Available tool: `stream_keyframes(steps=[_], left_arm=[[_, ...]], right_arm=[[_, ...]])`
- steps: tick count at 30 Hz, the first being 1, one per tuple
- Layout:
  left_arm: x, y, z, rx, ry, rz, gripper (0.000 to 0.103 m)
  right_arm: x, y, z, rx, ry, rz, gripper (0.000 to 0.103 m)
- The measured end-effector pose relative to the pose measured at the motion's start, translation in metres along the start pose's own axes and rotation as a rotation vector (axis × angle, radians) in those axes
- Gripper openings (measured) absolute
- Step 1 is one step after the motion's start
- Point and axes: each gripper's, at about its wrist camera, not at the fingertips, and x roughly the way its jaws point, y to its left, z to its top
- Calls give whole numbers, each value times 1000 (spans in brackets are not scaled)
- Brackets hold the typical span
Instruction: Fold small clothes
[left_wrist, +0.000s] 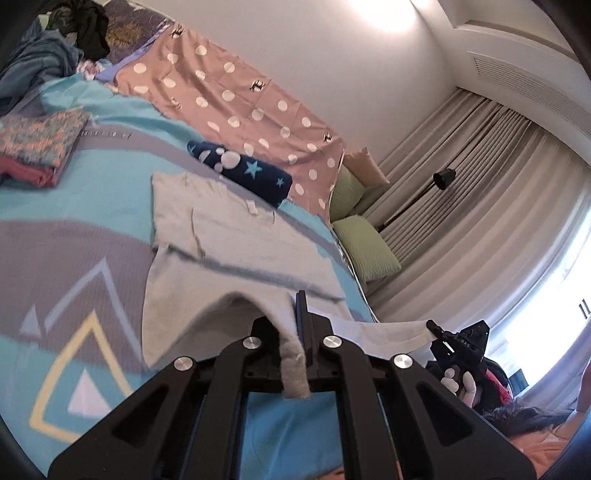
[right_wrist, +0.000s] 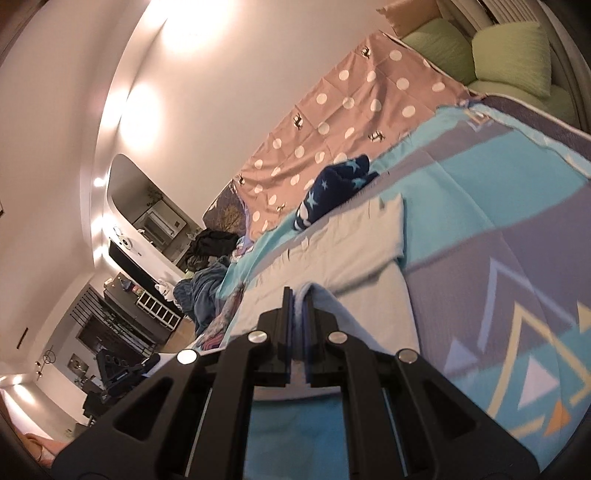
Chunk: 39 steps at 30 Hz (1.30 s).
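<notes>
Both grippers (left_wrist: 301, 314) (right_wrist: 297, 306) pinch the unlabelled grey shirt (left_wrist: 236, 240).

One grey garment (left_wrist: 236, 240) lies spread on the bed, with one navy star-print roll (left_wrist: 240, 171) beside it. One folded stack (left_wrist: 37, 147) holds what look like two pieces, though the blur makes that uncertain. Two green pillows (left_wrist: 365, 247), one tan pillow (left_wrist: 365, 166), one heap of unfolded clothes (left_wrist: 55, 48), two grippers (left_wrist: 301, 310).

Open bedspread (left_wrist: 74, 258) left of grey shirt (left_wrist: 229, 236), navy bundle (left_wrist: 240, 171) beyond
</notes>
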Motion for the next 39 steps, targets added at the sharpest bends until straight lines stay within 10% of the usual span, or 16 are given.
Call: stream_keyframes(steps=[17,36,39], left_arm=[[48,1,83,37,-36,26,4],[182,80,190,-36,36,108,4],[218,102,205,-53,87,144,15]], right_arm=[[73,14,68,-149,-82,-121,5],[258,-29,156,-210,41,-293,5],[307,-59,156,-179,133,-403,29]])
